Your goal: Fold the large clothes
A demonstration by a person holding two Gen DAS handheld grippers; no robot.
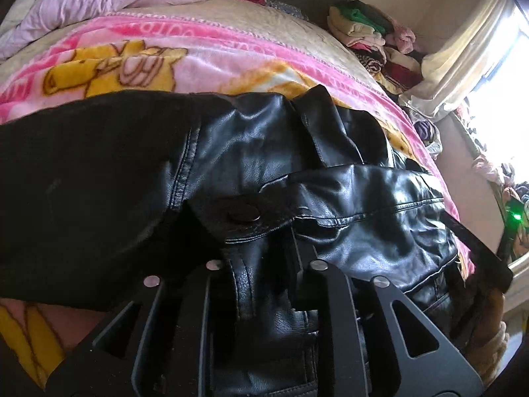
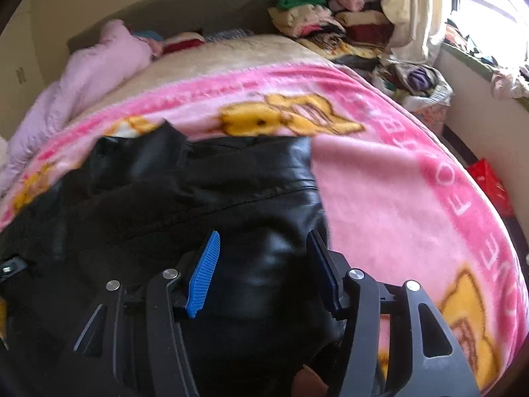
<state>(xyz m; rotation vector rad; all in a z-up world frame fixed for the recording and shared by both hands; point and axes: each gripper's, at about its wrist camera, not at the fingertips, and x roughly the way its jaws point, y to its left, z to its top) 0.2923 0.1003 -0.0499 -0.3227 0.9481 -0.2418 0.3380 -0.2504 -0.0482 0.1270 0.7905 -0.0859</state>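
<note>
Jacket: black leather jacket (image 1: 330, 198) lies crumpled on the pink blanket (image 1: 205, 49) spread over the bed, collar and a snap tab bunched up near the middle; in the right wrist view the jacket (image 2: 198, 198) covers the blanket's (image 2: 396, 182) left part.
Left hand-held gripper: left hand-held gripper (image 1: 264, 264) has its fingers drawn close together, pinching a fold of the leather just below the snap tab.
Right hand-held gripper: right hand-held gripper (image 2: 264, 264) hovers low over the jacket's right edge, its blue pads (image 2: 205, 271) spread apart with bare leather showing between them.
Background: lilac quilt (image 2: 92, 72) heaped at the head of the bed; pile of clothes (image 2: 314, 16) stacked by the window.
</note>
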